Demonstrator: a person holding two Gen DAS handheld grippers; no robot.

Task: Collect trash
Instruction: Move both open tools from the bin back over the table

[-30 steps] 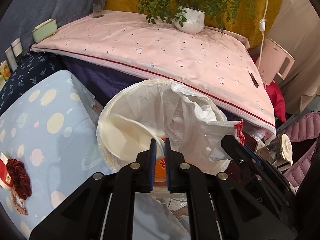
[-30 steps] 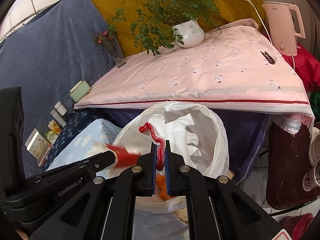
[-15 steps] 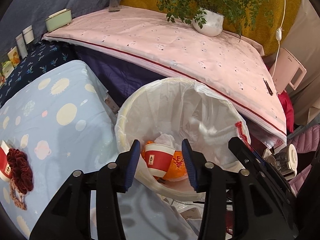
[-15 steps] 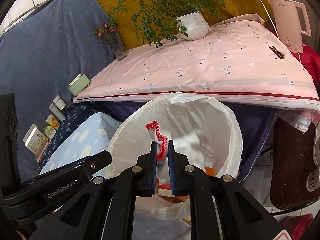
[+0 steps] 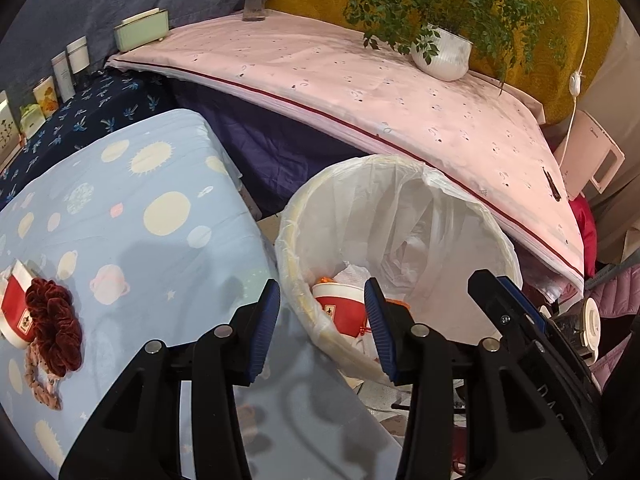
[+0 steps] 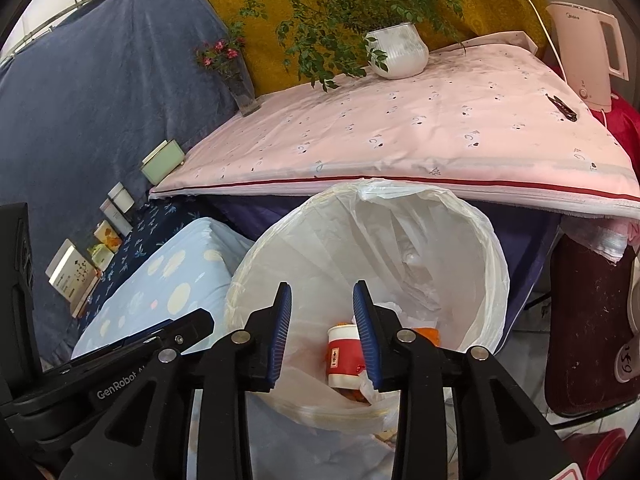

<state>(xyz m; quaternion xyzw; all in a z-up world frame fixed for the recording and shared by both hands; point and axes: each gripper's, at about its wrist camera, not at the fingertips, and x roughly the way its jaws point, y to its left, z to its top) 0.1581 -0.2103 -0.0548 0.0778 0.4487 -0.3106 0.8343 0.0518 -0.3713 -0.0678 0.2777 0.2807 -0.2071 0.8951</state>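
Note:
A round bin [image 5: 289, 240] lined with white plastic stands between the tables. In it lie a red and white paper cup [image 5: 340, 310], crumpled white paper [image 5: 354, 274] and something orange. My left gripper [image 5: 320, 300] hangs open over the bin's near rim with nothing between its pads. In the right wrist view, my right gripper [image 6: 321, 306] is above the bin [image 6: 320, 248] with its jaws opening and empty, and the cup [image 6: 342, 354] lies below them. A second red cup [image 5: 12, 300] sits under a dark red scrunchie [image 5: 52, 320] on the blue cloth.
A pink-clothed table [image 5: 340, 92] behind the bin carries a potted plant [image 5: 440, 56], a vase and a green box [image 5: 140, 32]. A kettle [image 6: 588, 52] stands at its right end. The blue spotted cloth [image 5: 140, 220] lies left of the bin. Small boxes line the far left.
The left gripper opened and its red cup now lies in the bin. The right gripper let go of the red-trimmed white plastic. The left view has swung toward the blue cloth.

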